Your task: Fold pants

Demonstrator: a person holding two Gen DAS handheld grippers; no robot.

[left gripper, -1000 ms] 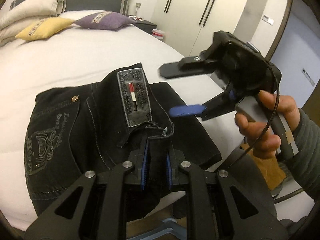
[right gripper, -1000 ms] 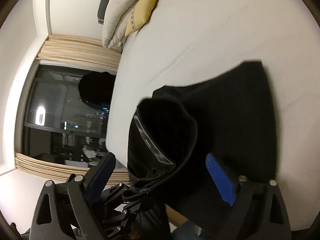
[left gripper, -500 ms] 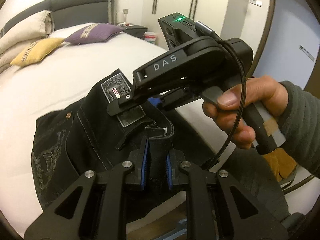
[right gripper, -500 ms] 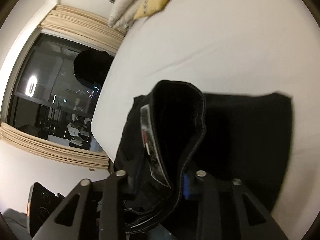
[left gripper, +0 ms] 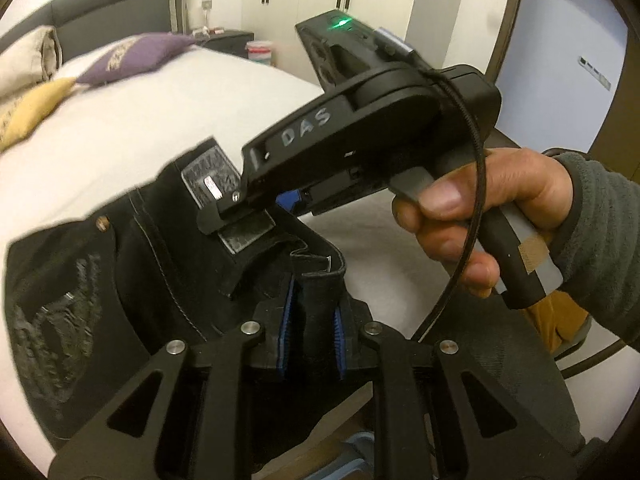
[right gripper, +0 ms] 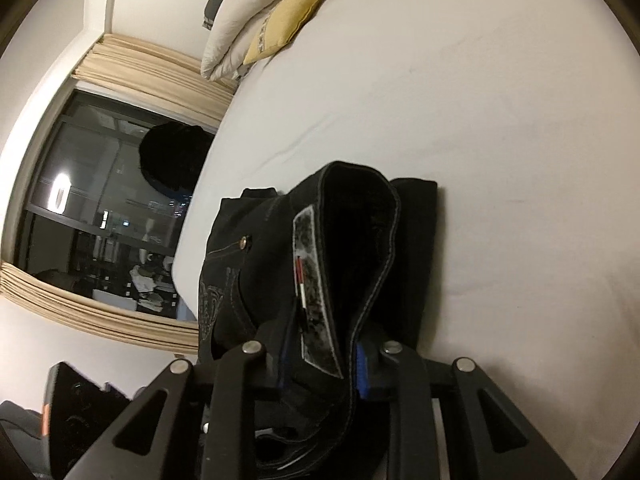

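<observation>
While both tools grip the waistband, the scene reads so:
Pants: black pants lie bunched on the white bed, at the bed's near edge, toward 6 o'clock in both wrist views; the waistband end is lifted off the sheet
Left tool: the left tool has its blue pads pressed onto a strip of the waistband at 6 o'clock in its own view; its jaws have just been opening slightly, with the cloth between them
Right tool: the right tool pinches the waistband by the grey patch; its jaws have just been closing on the cloth. In the left view it reaches in from 3 o'clock, its tip on the patch
Hand: a hand in a grey sleeve grasps the right tool's handle at 3 o'clock
Pillows: a yellow pillow and a purple pillow rest at the head of the bed, toward 11 o'clock, well apart from the pants
Window: a dark window sits at 9 o'clock in the right view
</observation>
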